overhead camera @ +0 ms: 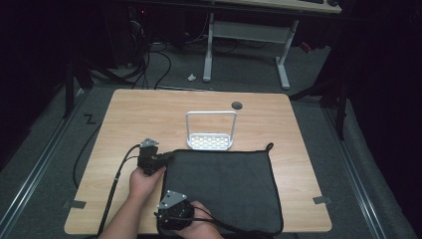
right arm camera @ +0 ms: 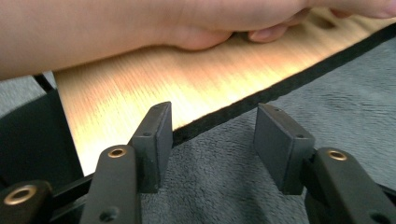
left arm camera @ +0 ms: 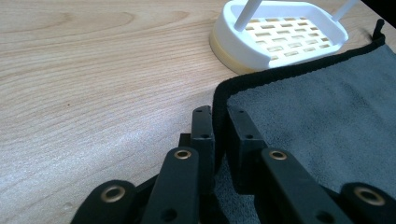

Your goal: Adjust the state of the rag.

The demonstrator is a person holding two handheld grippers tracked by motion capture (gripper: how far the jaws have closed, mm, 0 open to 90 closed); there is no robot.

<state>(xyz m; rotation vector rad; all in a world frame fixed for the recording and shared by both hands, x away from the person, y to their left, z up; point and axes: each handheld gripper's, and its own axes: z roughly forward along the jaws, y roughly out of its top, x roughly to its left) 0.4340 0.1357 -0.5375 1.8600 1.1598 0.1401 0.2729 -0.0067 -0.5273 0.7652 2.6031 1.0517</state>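
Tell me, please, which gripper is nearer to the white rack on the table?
Left. The left gripper is shut on the far left corner of the grey cloth, close to the white rack. The right gripper is open over the cloth's near left edge, farther away.

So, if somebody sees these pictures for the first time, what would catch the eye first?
Probably the dark grey towel, spread flat over the near right part of the wooden table. The left gripper is shut on the towel's far left corner, while the right gripper stands open over its near left edge. Just beyond the towel stands a white slotted rack.
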